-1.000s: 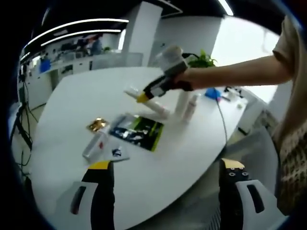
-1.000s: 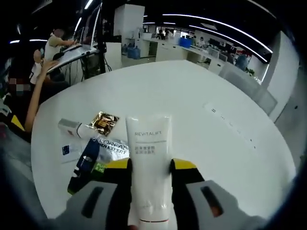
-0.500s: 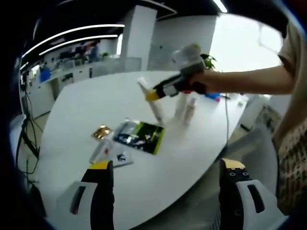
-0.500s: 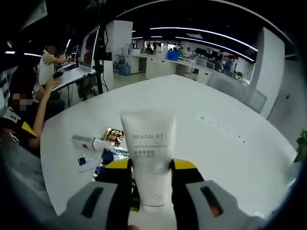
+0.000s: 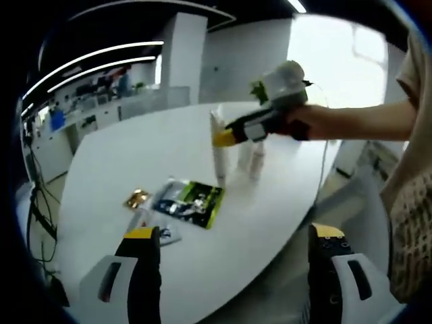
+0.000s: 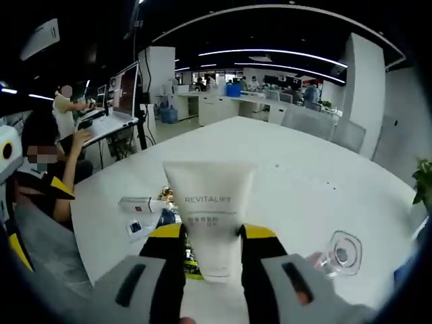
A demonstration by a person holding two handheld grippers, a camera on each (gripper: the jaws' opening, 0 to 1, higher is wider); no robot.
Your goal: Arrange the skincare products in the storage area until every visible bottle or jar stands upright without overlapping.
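Revitalift tube (image 6: 210, 216) is sitting clamped between the right gripper (image 6: 210, 233) jaws, held above the white table (image 6: 304, 196); left gripper (image 5: 229, 236) is hanging wide apart, grasping nothing

White round table (image 5: 121, 155); green potted plant (image 6: 423, 185) at right edge; desks with monitor (image 6: 126, 88) behind; seated people (image 6: 40, 169) at left.
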